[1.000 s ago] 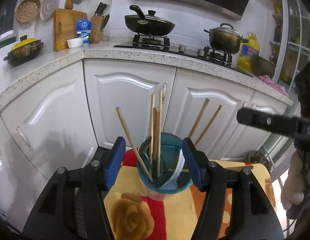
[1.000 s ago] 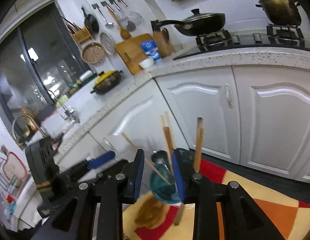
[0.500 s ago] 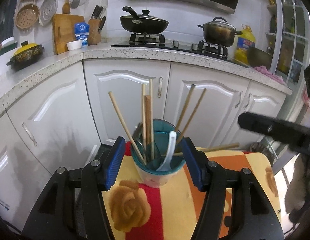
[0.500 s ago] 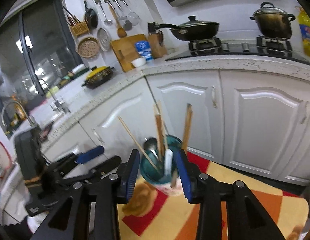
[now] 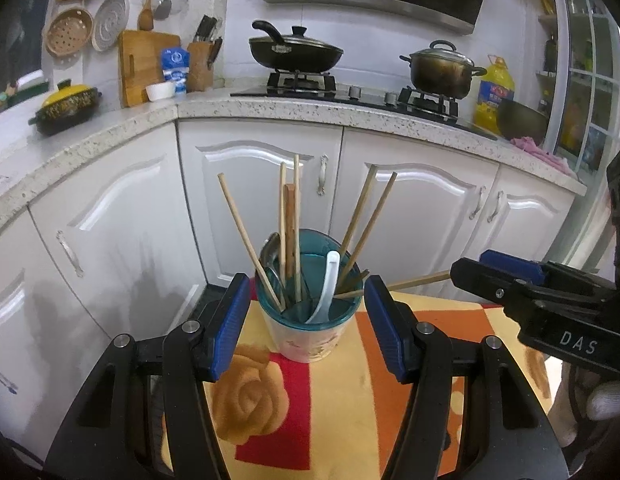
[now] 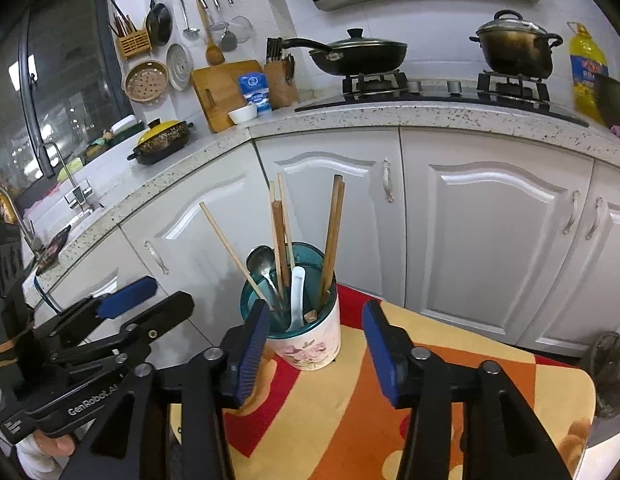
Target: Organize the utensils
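A floral cup with a teal rim [image 5: 307,334] [image 6: 305,346] stands on a small table with a red, orange and yellow cloth [image 5: 350,400] [image 6: 350,412]. It holds several wooden chopsticks [image 5: 245,236] [image 6: 332,240], a white plastic spoon [image 5: 328,284] [image 6: 297,296] and a metal spoon [image 6: 259,260]. My left gripper [image 5: 305,328] is open and empty, its blue pads either side of the cup. My right gripper [image 6: 316,350] is open and empty just in front of the cup; it also shows at the right of the left wrist view [image 5: 510,270].
White kitchen cabinets [image 5: 269,200] [image 6: 490,220] stand close behind the table under a speckled counter [image 5: 310,108]. The counter carries a black pan [image 5: 295,50], a pot [image 5: 442,68], an oil bottle [image 5: 494,88] and a yellow-lidded casserole [image 5: 67,102].
Both grippers have drawn back and risen from the cup. My right gripper has opened wider and the last pair of chopsticks now stands in the cup.
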`<state>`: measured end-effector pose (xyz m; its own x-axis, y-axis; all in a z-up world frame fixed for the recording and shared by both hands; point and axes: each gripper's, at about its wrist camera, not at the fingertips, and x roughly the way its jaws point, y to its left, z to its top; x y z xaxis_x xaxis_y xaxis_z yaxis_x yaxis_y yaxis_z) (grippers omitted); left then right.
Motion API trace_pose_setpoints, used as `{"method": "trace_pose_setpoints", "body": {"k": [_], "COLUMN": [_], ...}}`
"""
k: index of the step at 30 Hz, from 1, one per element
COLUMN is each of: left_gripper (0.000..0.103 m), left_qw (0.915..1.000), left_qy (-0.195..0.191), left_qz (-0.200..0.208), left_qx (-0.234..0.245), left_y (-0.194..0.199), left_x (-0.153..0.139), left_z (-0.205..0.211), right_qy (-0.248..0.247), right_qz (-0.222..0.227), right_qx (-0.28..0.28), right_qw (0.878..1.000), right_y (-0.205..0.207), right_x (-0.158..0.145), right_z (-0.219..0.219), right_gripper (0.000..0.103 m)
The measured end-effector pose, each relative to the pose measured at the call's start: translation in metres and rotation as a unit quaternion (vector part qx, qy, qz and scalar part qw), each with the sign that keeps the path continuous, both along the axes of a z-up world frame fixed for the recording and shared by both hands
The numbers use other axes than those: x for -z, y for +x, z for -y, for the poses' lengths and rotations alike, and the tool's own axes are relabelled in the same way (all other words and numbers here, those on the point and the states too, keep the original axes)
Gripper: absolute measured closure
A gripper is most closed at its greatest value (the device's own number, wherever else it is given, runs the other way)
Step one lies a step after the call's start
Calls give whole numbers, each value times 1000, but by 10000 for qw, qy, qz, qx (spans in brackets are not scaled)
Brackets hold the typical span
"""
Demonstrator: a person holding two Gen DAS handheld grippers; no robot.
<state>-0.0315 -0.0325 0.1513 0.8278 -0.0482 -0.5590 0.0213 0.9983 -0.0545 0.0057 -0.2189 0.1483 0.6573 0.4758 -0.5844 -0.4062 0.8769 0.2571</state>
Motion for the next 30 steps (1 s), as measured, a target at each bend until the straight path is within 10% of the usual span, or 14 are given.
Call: {"method": "trace_pose_setpoints", "body": {"k": [30], "left_gripper": [44], "left_qw": [9984], "left_qy": [285], "left_qz": [247], "left_qx": [-415], "left_y": [-21], "left_x": [-7], "left_z": [-13], "right_qy": [-340], "right_qz": [120], "right_qx": [-85], "right_qw": [9993], "right_y": [-11], "right_x": [-5], "right_z": [-16], "right_gripper": [44]}}
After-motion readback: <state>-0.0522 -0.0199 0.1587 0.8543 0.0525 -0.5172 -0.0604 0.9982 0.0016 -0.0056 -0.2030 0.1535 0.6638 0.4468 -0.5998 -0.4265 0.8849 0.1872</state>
